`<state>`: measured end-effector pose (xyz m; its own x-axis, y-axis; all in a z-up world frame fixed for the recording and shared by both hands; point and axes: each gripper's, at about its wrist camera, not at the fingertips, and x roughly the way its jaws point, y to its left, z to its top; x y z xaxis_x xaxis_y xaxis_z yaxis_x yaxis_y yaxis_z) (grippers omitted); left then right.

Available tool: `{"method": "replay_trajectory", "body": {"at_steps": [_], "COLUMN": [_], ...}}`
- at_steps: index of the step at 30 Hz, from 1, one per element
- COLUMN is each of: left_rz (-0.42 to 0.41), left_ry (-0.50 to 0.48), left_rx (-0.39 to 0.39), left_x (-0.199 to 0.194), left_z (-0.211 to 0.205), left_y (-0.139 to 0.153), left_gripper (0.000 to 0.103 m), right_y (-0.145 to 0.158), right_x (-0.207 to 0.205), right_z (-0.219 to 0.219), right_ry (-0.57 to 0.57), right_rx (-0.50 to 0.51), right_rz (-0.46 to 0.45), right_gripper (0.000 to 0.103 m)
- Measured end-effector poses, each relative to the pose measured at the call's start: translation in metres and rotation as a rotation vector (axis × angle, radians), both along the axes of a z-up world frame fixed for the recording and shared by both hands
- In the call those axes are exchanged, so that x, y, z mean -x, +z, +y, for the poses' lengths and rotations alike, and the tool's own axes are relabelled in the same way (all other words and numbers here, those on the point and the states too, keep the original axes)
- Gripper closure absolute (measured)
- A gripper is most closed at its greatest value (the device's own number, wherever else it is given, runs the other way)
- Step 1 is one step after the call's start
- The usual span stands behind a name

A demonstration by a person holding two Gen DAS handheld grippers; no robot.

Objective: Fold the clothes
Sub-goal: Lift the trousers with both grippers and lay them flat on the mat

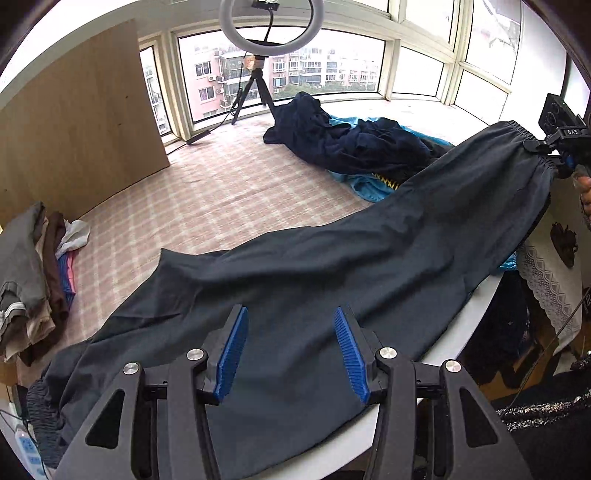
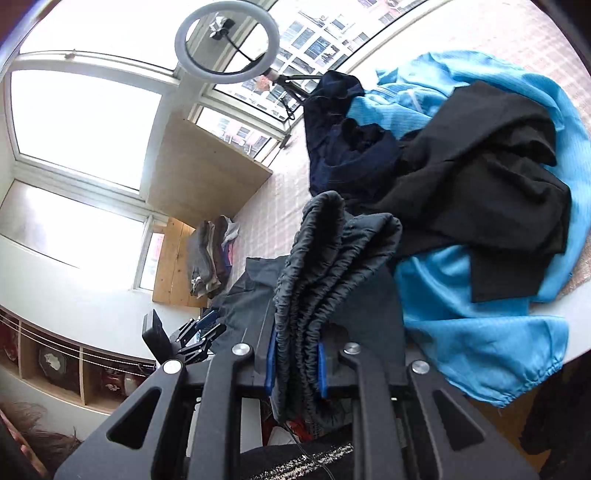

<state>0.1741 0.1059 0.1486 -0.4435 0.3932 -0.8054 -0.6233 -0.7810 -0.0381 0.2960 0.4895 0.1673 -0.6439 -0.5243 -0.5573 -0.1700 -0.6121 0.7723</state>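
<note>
Trousers, dark grey, stretch across the checked bed cover. My left gripper hovers above them, jaws wide and empty. My right gripper pinches the bunched elastic waistband, lifted. Pulled harder, it could slip free. Both leg ends are cut off from view.

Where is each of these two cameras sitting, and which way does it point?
Left wrist: on the open left gripper, low over the trousers, facing the window; the right gripper shows far right.
Right wrist: on the right gripper, rolled sideways, clamping the waistband; the left gripper shows.
Shared: trousers, ring light, clothes pile, folded stack.
</note>
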Motion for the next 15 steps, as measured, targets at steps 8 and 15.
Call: {"method": "replay_trajectory", "body": {"at_steps": [8,15], "left_rz": [0.049,0.034], "left_ry": [0.082,0.186], "left_rx": [-0.032,-0.082], "left_x": [-0.008,-0.020], "left_z": [-0.171,-0.274], "left_y": [0.005,-0.007], "left_gripper": [0.056,0.056], "right_y": [0.028,-0.020], "right_x": [0.077,0.179], "right_z": [-0.210,-0.402], "right_ry": [0.139,0.335], "right_rx": [-0.175,-0.320], "right_rz": [0.034,-0.007], "right_gripper": [0.087,0.087]}}
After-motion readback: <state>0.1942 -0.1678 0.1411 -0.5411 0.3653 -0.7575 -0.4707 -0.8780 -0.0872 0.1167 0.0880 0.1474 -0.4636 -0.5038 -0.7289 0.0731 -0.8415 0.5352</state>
